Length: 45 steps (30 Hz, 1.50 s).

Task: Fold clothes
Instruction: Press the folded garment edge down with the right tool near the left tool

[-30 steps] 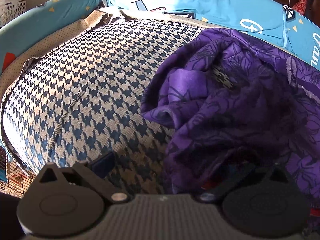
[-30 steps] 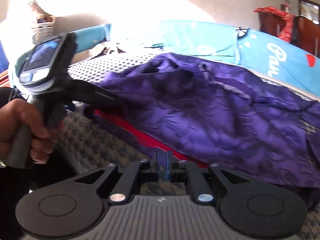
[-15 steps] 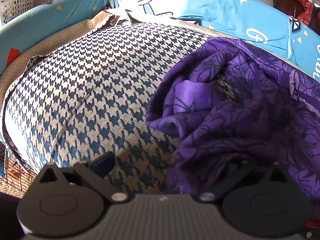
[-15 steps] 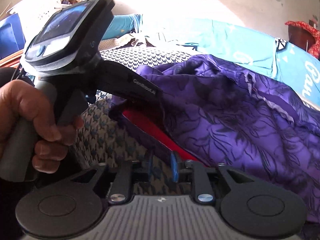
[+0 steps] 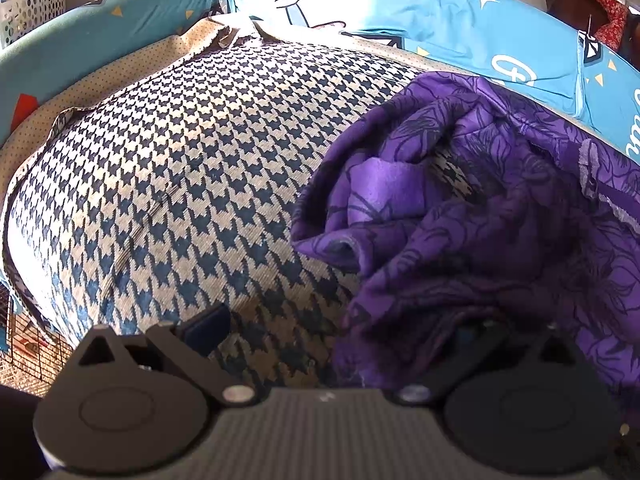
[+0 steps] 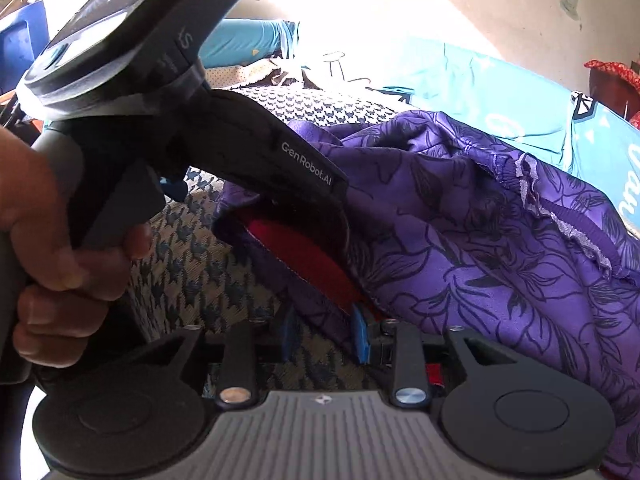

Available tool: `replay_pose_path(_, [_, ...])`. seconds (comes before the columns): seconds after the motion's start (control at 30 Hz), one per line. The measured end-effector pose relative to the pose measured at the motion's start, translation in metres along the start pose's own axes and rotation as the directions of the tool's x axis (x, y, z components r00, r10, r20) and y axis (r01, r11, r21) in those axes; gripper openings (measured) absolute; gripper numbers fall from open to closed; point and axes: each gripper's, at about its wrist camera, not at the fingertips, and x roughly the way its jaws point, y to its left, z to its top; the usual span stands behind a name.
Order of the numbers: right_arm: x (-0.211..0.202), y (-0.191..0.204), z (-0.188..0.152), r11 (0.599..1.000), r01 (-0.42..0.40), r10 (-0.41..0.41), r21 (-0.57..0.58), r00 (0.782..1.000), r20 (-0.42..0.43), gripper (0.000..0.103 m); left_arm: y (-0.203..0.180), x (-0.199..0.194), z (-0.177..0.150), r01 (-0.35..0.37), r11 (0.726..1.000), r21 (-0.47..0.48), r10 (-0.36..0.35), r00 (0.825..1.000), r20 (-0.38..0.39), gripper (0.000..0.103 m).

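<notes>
A purple floral garment (image 5: pixel 500 220) lies bunched on the right of a houndstooth blanket (image 5: pixel 180 160). My left gripper (image 5: pixel 336 332) is open wide; its left pad (image 5: pixel 204 328) is bare and the garment's edge drapes over its right finger. In the right wrist view the purple garment (image 6: pixel 480 240) shows a red lining (image 6: pixel 304 248) along its lifted hem. My right gripper (image 6: pixel 324 336) is open, with the hem's end lying between its blue pads (image 6: pixel 360 336). A hand (image 6: pixel 60 240) holds the left gripper's body (image 6: pixel 240 140), whose fingertips are hidden in the cloth.
A blue printed sheet (image 5: pixel 440 12) rings the far side of the blanket. A white basket (image 5: pixel 32 8) stands at the far left, a wire cage (image 5: pixel 24 344) below the blanket's left edge. A red cloth (image 5: pixel 588 4) hangs at the far right.
My right gripper's pads have parted from shut and it has moved closer to the hem and the left gripper. The left gripper has stayed open under the garment's edge.
</notes>
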Motion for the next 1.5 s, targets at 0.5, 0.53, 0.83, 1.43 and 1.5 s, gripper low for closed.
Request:
replay_pose_path(0.5, [-0.016, -0.005, 0.005, 0.97, -0.198, 0.203, 0.139, 0.979, -0.017, 0.007, 0.002, -0.029, -0.004, -0.08, 0.996, 0.039, 0.076, 0.993, 0.092, 0.103])
replay_pose_path(0.53, [-0.015, -0.005, 0.003, 0.97, -0.198, 0.204, 0.139, 0.979, -0.027, 0.007, 0.003, -0.031, -0.005, -0.081, 0.996, 0.039, 0.077, 0.993, 0.092, 0.103])
replay_pose_path(0.83, [-0.043, -0.018, -0.011, 0.974, -0.18, 0.188, 0.14, 0.981, -0.05, 0.009, 0.001, -0.044, -0.016, -0.072, 0.995, 0.071, 0.063, 0.99, 0.123, 0.103])
replay_pose_path(1.43, [-0.119, -0.096, -0.064, 0.895, 0.212, -0.185, 0.391, 0.977, -0.107, 0.018, -0.048, -0.074, -0.036, 0.102, 0.965, 0.243, -0.155, 0.965, 0.211, 0.103])
replay_pose_path(1.5, [-0.125, -0.105, -0.071, 0.861, 0.28, -0.246, 0.426, 0.96, -0.134, 0.02, -0.05, -0.073, -0.034, 0.105, 0.965, 0.242, -0.158, 0.964, 0.212, 0.103])
